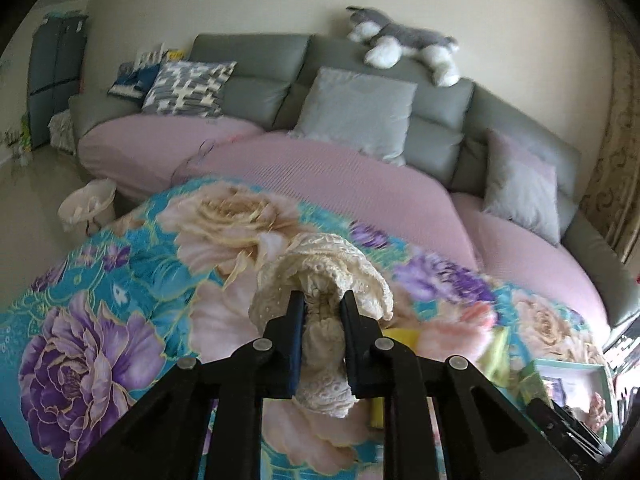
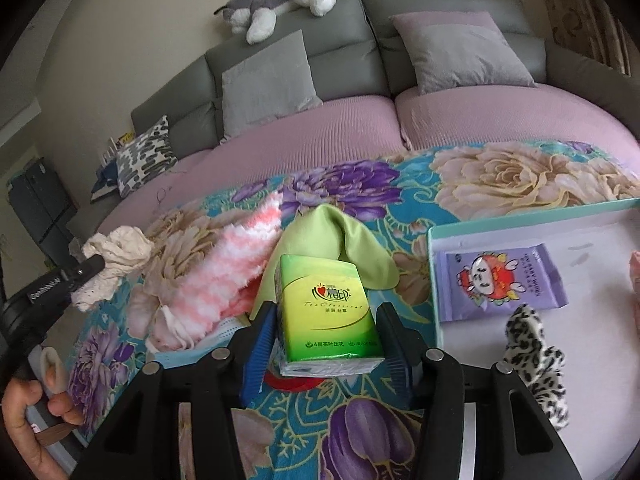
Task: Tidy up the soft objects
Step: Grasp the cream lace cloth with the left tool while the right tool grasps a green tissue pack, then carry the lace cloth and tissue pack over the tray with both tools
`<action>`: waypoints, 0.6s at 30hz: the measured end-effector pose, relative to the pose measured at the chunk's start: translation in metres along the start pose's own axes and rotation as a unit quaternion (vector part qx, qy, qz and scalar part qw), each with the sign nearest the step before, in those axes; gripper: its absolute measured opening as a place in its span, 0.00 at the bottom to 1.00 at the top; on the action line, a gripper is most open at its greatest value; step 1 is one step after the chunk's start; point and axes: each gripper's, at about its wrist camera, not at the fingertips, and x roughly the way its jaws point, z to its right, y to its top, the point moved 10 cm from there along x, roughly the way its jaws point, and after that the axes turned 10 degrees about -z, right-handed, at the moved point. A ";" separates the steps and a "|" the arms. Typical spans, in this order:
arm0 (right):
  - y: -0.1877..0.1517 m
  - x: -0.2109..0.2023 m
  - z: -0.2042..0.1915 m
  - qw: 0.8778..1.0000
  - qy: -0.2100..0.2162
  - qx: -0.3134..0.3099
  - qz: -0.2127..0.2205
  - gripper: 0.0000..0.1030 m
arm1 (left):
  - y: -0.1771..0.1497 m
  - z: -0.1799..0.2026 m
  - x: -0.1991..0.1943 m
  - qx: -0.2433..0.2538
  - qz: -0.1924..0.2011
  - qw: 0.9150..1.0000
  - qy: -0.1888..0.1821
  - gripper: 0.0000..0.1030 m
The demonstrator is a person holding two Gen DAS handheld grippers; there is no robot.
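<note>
My left gripper point(image 1: 322, 298) is shut on a bunched cream lace cloth point(image 1: 324, 264), held up above the floral blanket point(image 1: 120, 280). The right wrist view shows the same cloth point(image 2: 120, 248) hanging from the left gripper point(image 2: 94, 264) at the far left, with a hand on its handle. My right gripper point(image 2: 326, 308) holds a green tissue pack point(image 2: 320, 280) between its blue pads, just above the blanket. Behind the pack lie a light green cloth point(image 2: 332, 232) and a fluffy pink-and-white piece point(image 2: 224, 264).
A teal-rimmed box point(image 2: 520, 216) on the right holds a purple wipes pack point(image 2: 500, 284) and a leopard-print item point(image 2: 532, 344). Behind stands a grey sofa with pink covers point(image 1: 320, 176), cushions and a plush husky point(image 1: 400, 44). A white bin point(image 1: 88, 204) sits on the floor.
</note>
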 end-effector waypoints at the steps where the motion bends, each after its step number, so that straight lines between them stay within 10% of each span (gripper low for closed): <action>1: 0.001 -0.004 0.001 1.000 0.000 0.000 0.004 0.53 | 0.001 0.006 -0.004 0.006 0.006 1.000 -0.004 0.17; 18: 0.009 -0.071 0.098 0.993 -0.050 0.080 0.067 0.53 | -0.029 0.164 -0.038 0.133 0.016 0.985 -0.113 0.18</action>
